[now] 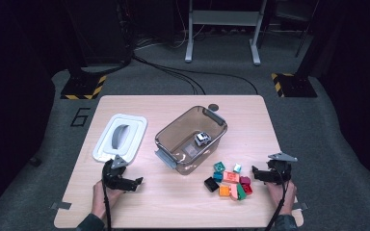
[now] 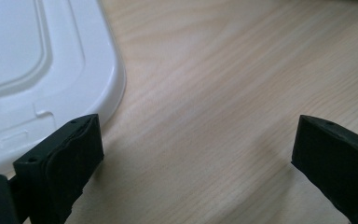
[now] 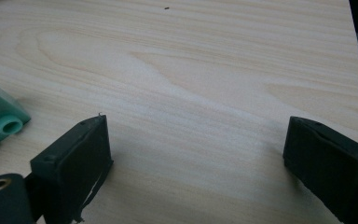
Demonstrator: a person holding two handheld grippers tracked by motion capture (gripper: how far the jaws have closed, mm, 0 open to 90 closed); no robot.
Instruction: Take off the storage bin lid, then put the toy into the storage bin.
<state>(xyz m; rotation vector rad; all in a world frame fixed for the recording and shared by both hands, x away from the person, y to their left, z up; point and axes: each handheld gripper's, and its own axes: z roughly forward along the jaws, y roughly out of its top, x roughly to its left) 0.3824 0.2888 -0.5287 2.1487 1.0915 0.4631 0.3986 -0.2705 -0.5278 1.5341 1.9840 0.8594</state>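
Jaws wide, low over table (image 1: 173,202)

On the wooden table (image 1: 173,202) there is one white lid (image 1: 120,137), just beyond the left gripper's (image 1: 136,182) fingers, and one clear brown bin (image 1: 191,138), farther out between the two grippers, with one small toy car (image 1: 202,138) inside it. Just beside the fingers of the right gripper (image 1: 255,173), on their inner side, lies one cluster of toy blocks (image 1: 229,182): about nine can be told apart, in teal, black, orange, pink, red and green, though some overlap and the exact number is uncertain. There are two grippers in all, one in each of the person's two hands.
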